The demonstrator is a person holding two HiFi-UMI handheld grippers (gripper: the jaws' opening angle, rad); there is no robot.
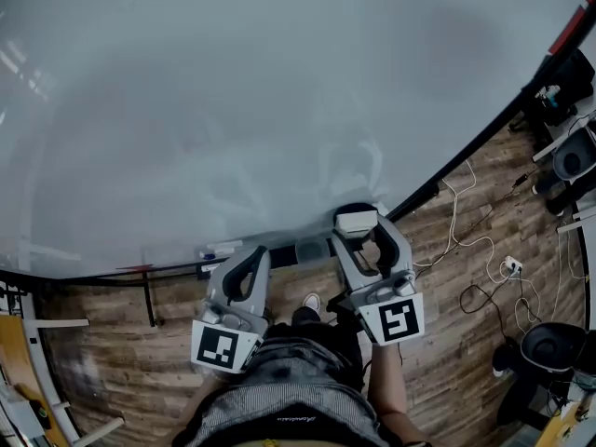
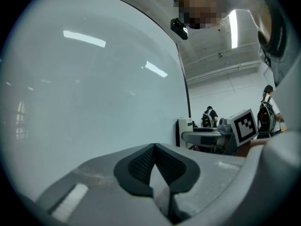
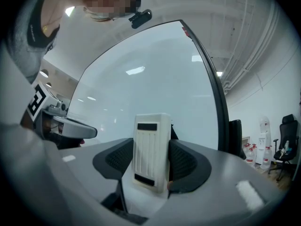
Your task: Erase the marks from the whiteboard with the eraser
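Note:
The whiteboard (image 1: pixel 261 101) fills most of the head view, with only faint smudges on it, and it shows too in the left gripper view (image 2: pixel 94 93) and right gripper view (image 3: pixel 155 84). My right gripper (image 1: pixel 357 222) is shut on the white eraser (image 1: pixel 356 220), held near the board's lower edge. In the right gripper view the eraser (image 3: pixel 151 152) stands upright between the two dark pads (image 3: pixel 186 164). My left gripper (image 1: pixel 250 264) sits lower left of it, shut with nothing in it; its pads (image 2: pixel 141 166) meet.
A tray along the board's bottom edge holds markers (image 1: pixel 219 248). Cables and a power strip (image 1: pixel 510 268) lie on the wooden floor at right, beside a black bin (image 1: pixel 554 347) and chairs (image 1: pixel 575 156). People stand in the room behind (image 2: pixel 210 117).

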